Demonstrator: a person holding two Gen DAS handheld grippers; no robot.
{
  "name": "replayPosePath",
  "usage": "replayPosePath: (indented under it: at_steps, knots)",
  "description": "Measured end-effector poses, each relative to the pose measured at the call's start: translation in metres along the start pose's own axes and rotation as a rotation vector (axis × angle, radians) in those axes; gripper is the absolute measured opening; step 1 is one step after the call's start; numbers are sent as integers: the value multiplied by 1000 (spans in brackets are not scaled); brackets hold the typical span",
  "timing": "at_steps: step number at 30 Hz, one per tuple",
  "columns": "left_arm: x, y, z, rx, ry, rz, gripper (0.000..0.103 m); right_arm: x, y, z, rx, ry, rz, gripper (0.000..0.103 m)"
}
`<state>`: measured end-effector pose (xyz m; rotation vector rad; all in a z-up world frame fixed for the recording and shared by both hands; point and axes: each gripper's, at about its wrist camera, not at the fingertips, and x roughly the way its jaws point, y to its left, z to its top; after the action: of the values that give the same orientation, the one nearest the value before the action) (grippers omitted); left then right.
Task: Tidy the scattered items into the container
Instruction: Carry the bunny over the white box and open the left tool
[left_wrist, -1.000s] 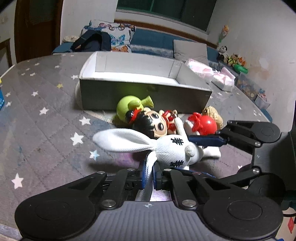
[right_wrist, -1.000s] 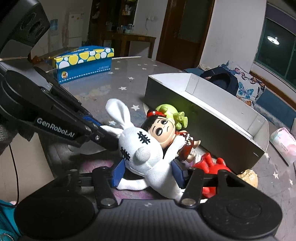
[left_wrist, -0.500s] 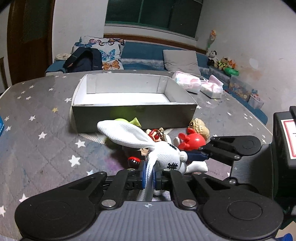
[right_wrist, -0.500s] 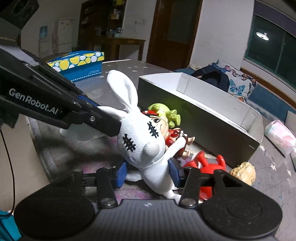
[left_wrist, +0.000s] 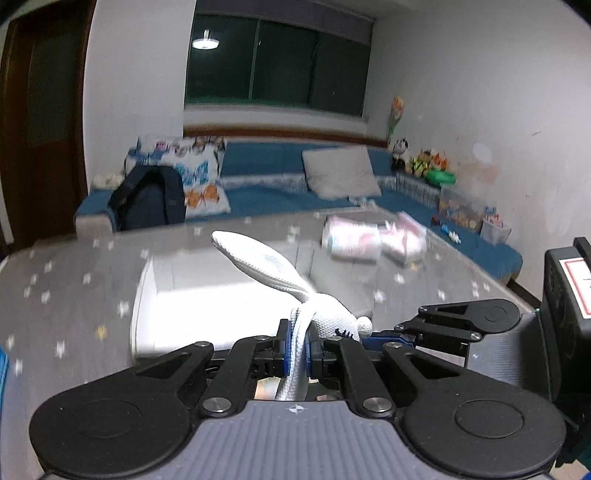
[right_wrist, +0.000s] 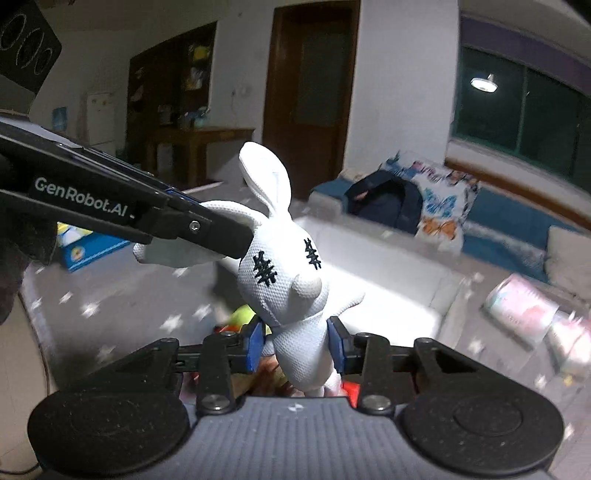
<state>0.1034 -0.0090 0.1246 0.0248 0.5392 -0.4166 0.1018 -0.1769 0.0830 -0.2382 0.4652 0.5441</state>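
Note:
A white cloth rabbit (right_wrist: 280, 280) with black stitched eyes hangs in the air between both grippers. My left gripper (left_wrist: 299, 347) is shut on one long ear; the other ear (left_wrist: 258, 258) sticks up freely. My right gripper (right_wrist: 295, 339) has its jaws closing on the rabbit's body, with the blue pads pressing into its sides. The open white-lined box (left_wrist: 184, 295) lies just beyond and below the rabbit. A green toy (right_wrist: 243, 314) and a red toy (right_wrist: 349, 391) peek out below, mostly hidden by the rabbit.
Pink tissue packs (left_wrist: 354, 240) lie on the star-patterned table (left_wrist: 66, 295) to the right of the box. A blue tissue box (right_wrist: 85, 247) sits at the table's far left in the right wrist view. A sofa with a dark backpack (left_wrist: 147, 199) stands behind the table.
Both grippers have risen with the rabbit, lifting it off the table and the other toys to above the box's height. The right jaws have squeezed tighter on its body.

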Motion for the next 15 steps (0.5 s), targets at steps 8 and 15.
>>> replayPosePath:
  at_steps: [8,15]
  knots:
    - [71,17,47,-25,-3,36,8,49,-49,40,-15,12,-64,35]
    - [153,46,41,-113,120,14,8,116,-80,36,-30,168,-87,35]
